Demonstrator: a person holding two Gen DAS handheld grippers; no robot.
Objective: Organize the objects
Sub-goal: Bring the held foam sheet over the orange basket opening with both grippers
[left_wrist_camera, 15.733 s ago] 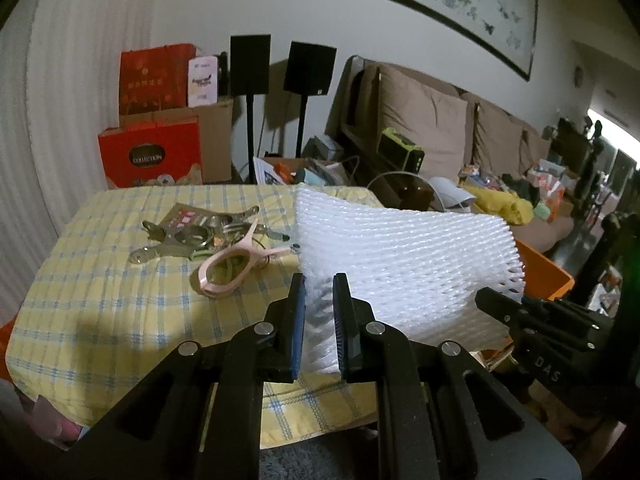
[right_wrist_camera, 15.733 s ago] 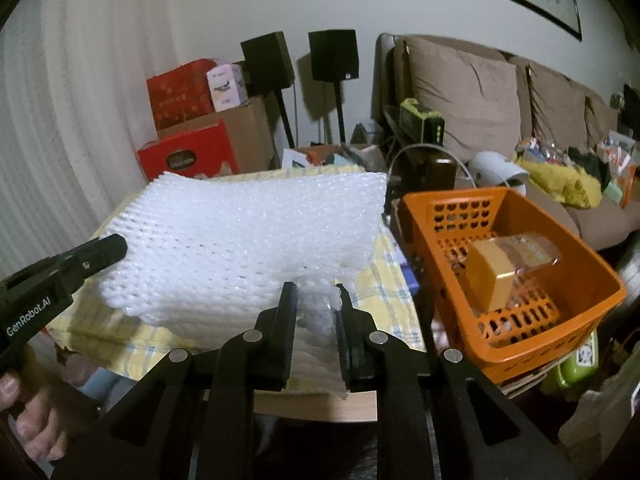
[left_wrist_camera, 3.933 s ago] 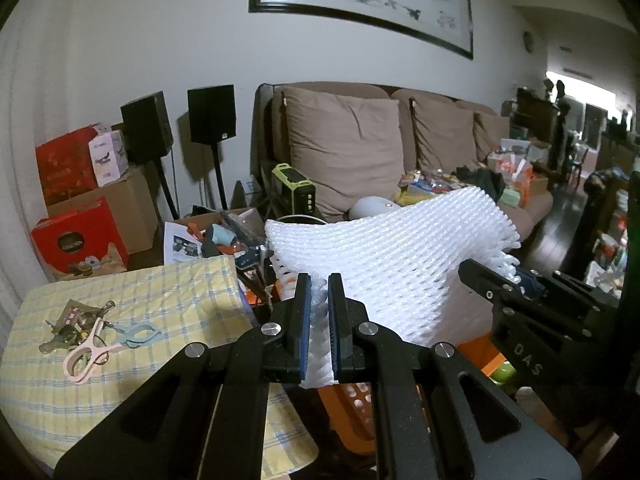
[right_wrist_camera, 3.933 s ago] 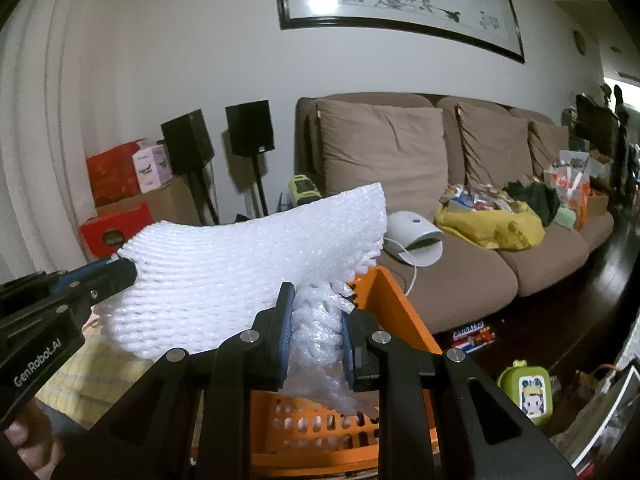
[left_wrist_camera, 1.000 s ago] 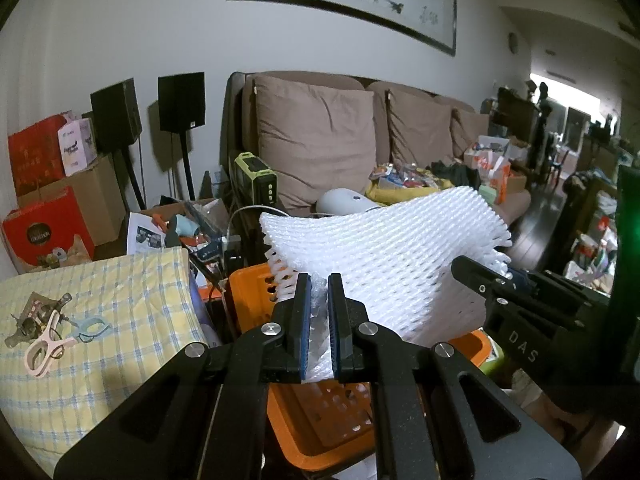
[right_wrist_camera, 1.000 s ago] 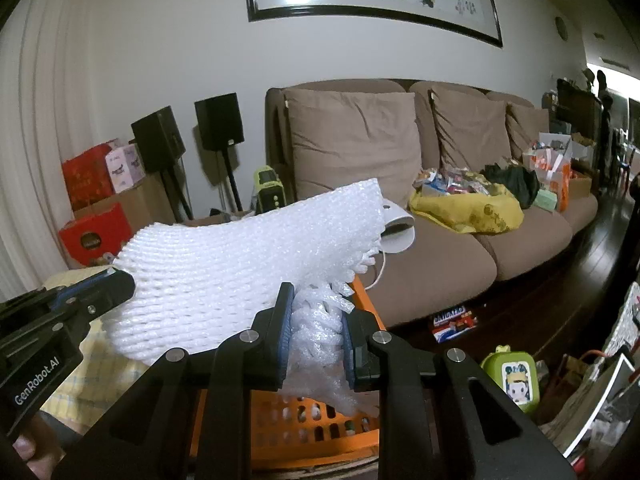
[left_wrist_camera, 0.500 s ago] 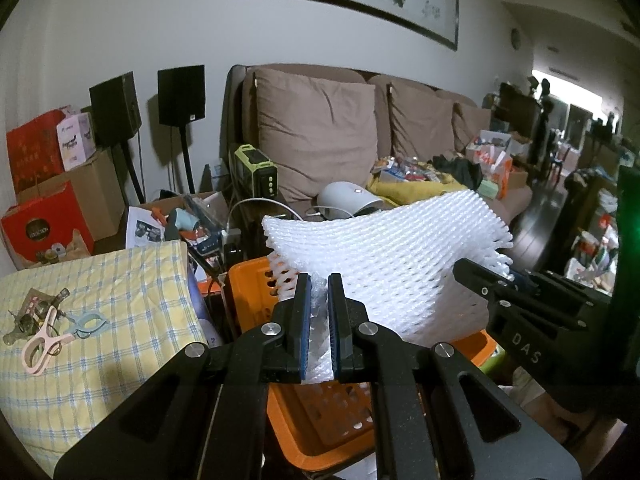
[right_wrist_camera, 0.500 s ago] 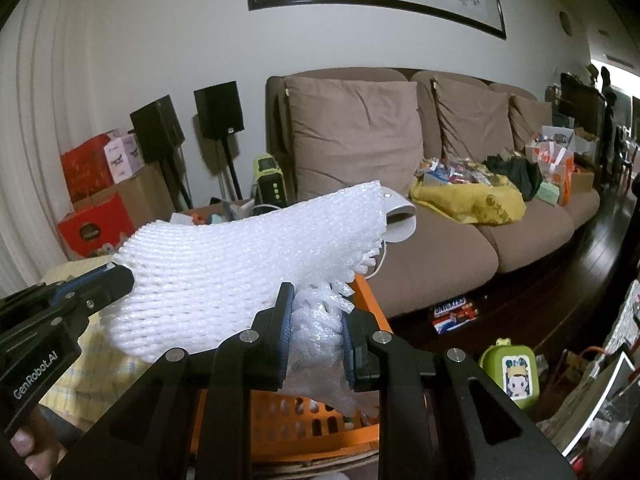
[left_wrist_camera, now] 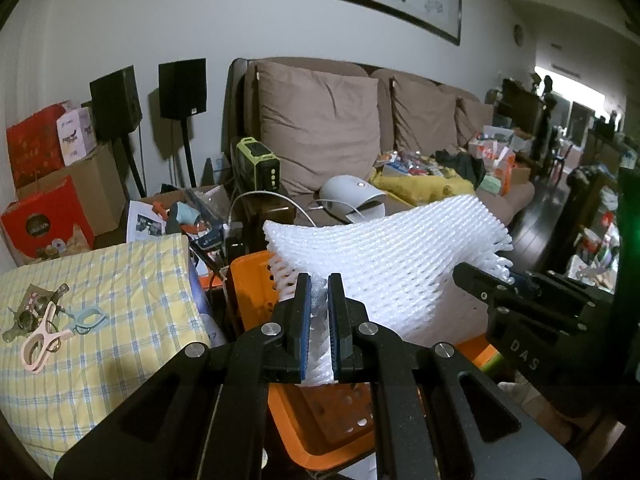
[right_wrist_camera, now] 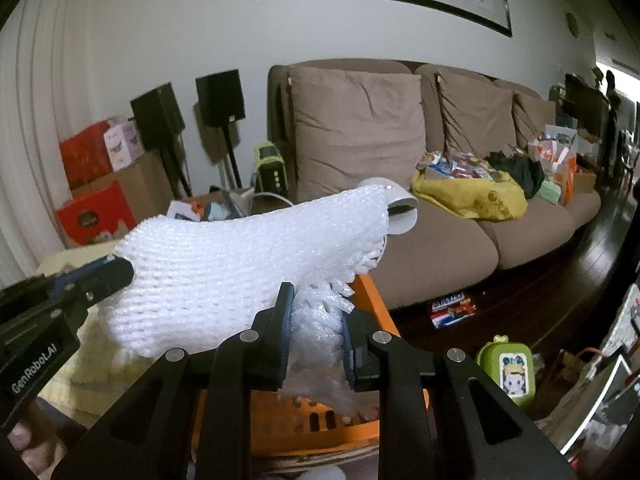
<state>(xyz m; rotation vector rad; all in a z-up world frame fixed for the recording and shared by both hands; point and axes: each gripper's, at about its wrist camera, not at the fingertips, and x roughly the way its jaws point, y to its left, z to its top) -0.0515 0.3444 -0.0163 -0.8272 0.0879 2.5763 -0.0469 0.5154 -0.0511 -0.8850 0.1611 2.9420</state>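
Note:
A white foam net sheet (left_wrist_camera: 384, 256) hangs stretched between both grippers, above an orange plastic basket (left_wrist_camera: 320, 420). My left gripper (left_wrist_camera: 319, 308) is shut on the sheet's near left edge. My right gripper (right_wrist_camera: 316, 320) is shut on its right edge, where the sheet (right_wrist_camera: 248, 256) bunches between the jaws. The basket (right_wrist_camera: 368, 300) sits below and is mostly hidden by the sheet. Each gripper shows in the other's view, the right one (left_wrist_camera: 520, 304) and the left one (right_wrist_camera: 80, 280).
A table with a yellow checked cloth (left_wrist_camera: 100, 320) stands at left, with a pink clip (left_wrist_camera: 40, 340), a blue clip (left_wrist_camera: 88, 316) and keys. A brown sofa (right_wrist_camera: 400, 152) with clutter lies behind. Speakers (left_wrist_camera: 182, 88), red boxes (left_wrist_camera: 40, 216), and a green toy (right_wrist_camera: 506, 364) on the floor.
Over the last second both grippers have lowered the sheet a little closer to the basket. Earlier, they carried it from over the table to over the basket.

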